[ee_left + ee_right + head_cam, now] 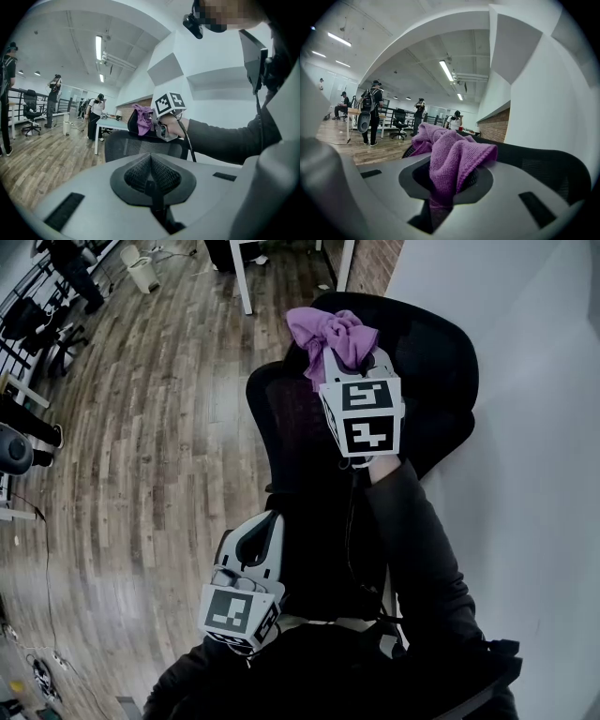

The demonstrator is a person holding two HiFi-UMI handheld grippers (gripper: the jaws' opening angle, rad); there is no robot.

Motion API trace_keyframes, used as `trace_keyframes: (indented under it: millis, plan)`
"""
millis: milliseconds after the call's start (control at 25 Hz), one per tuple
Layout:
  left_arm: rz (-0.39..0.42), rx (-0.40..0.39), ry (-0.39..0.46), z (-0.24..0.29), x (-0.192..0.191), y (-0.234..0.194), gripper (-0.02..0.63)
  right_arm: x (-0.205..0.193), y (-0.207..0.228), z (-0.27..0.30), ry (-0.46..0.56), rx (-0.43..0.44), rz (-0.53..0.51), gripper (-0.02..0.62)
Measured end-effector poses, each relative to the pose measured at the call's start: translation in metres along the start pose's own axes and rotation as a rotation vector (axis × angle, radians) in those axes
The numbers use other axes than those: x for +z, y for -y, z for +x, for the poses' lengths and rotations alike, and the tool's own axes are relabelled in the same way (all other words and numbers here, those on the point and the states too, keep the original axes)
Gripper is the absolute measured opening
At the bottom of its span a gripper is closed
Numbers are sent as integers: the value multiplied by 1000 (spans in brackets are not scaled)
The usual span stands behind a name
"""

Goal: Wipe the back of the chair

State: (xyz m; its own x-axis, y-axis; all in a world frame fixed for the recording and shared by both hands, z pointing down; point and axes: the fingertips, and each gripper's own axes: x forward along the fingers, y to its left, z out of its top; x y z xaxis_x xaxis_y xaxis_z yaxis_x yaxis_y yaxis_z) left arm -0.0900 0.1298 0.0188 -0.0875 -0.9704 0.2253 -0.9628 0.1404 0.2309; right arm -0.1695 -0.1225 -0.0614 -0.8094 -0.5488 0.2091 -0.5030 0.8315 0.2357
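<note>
While the right gripper point(353, 360) clamps a purple cloth point(328, 332) above the chair back point(289, 423), left gripper point(264, 524) closed, empty.

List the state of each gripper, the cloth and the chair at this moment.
left gripper: shut, nothing between its jaws.
right gripper: shut on the purple cloth.
purple cloth: bunched, one end clamped, raised at the top of the chair; contact cannot be told.
chair: upright, its back towards the person, beside the white wall.
</note>
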Motion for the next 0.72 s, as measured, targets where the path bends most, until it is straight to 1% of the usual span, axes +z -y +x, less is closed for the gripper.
trace_keyframes:
  millis: [400, 520, 640, 720]
  plan:
    - [2, -40, -9, 9, -8, 13, 0, -22, 36, -11, -35, -74, 11, 67]
    - [-14, -56, -4, 14, -2, 22, 0, -26, 50, -17, -45, -96, 17, 67]
    - [20, -69, -7, 17, 0, 29, 0, -25, 64, -23, -52, -109, 21, 67]
    - [17, -79, -7, 20, 3, 34, 0, -25, 71, -26, -56, -118, 21, 67]
